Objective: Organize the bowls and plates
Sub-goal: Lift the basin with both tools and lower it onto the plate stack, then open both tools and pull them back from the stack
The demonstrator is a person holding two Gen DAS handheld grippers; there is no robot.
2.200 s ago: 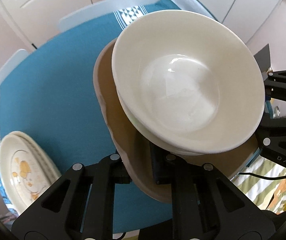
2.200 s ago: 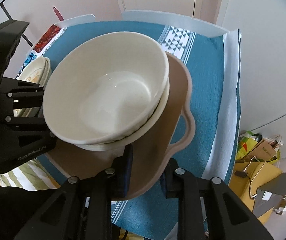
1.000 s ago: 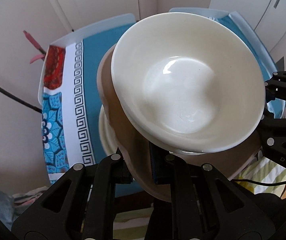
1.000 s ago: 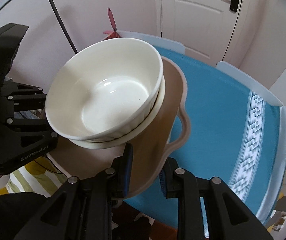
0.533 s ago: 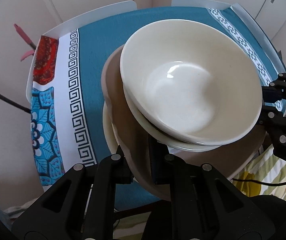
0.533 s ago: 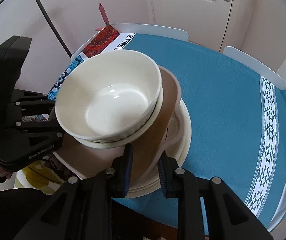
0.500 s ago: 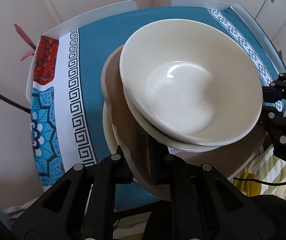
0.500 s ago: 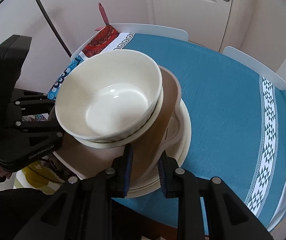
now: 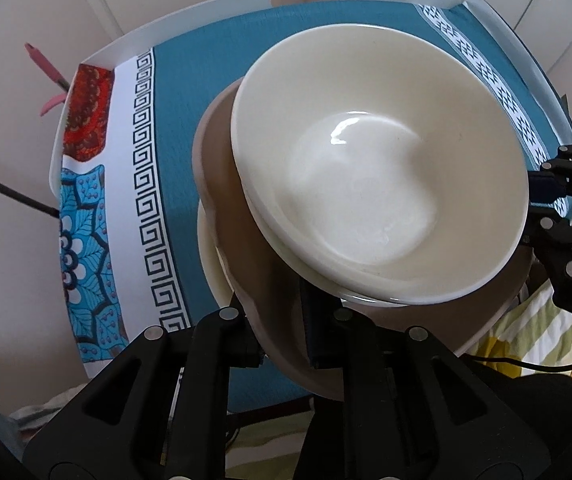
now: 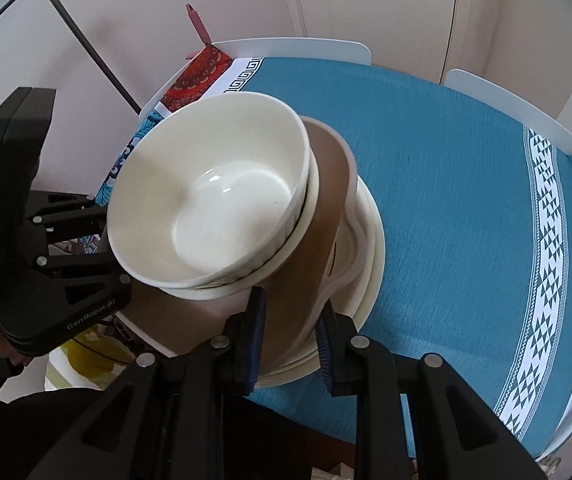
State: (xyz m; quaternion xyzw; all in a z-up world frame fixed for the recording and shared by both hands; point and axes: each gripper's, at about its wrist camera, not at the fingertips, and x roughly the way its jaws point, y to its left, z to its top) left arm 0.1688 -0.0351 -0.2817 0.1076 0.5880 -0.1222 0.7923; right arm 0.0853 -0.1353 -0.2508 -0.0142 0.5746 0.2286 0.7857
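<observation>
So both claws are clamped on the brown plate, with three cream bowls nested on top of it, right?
Not quite: the bowls on the brown plate number two, not three. The right wrist view shows only two nested rims. Both the left claw and the right claw are indeed clamped on that plate's edge.

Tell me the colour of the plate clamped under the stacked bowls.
The plate is light brown with a paler rim, clearest in the right wrist view.
</observation>
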